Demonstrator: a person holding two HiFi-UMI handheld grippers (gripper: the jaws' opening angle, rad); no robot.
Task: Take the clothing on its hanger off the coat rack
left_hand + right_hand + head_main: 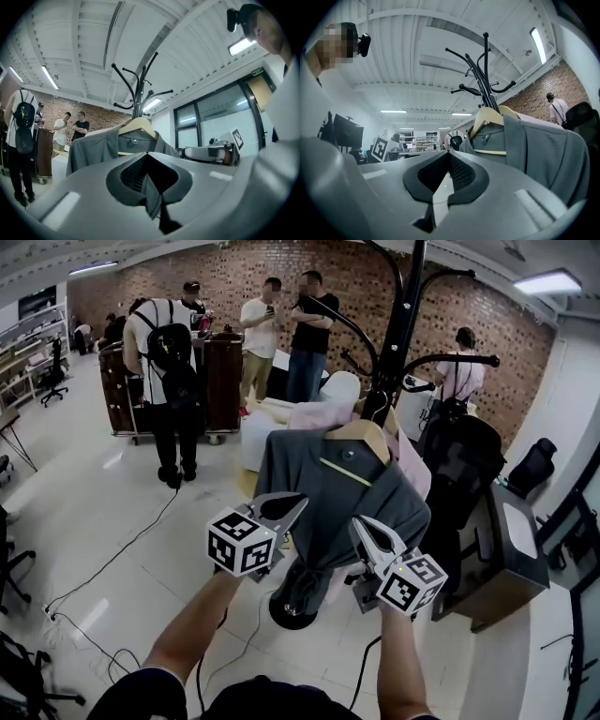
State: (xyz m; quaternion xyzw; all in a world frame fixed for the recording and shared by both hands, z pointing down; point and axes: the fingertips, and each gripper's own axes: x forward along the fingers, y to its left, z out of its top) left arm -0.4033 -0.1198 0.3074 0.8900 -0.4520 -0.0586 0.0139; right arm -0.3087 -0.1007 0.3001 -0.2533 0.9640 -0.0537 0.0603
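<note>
Left gripper [296, 504] and right gripper [360, 525], fingers together near the grey shirt [347, 493]: best opened, closed on the wooden hanger [361, 434], then raised until its hook clears the coat rack [405, 324].

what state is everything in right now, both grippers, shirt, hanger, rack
left gripper: shut on a fold of the grey shirt
right gripper: shut, nothing between its jaws
grey shirt: draped on the wooden hanger
wooden hanger: hanging on the coat rack
coat rack: upright
</note>
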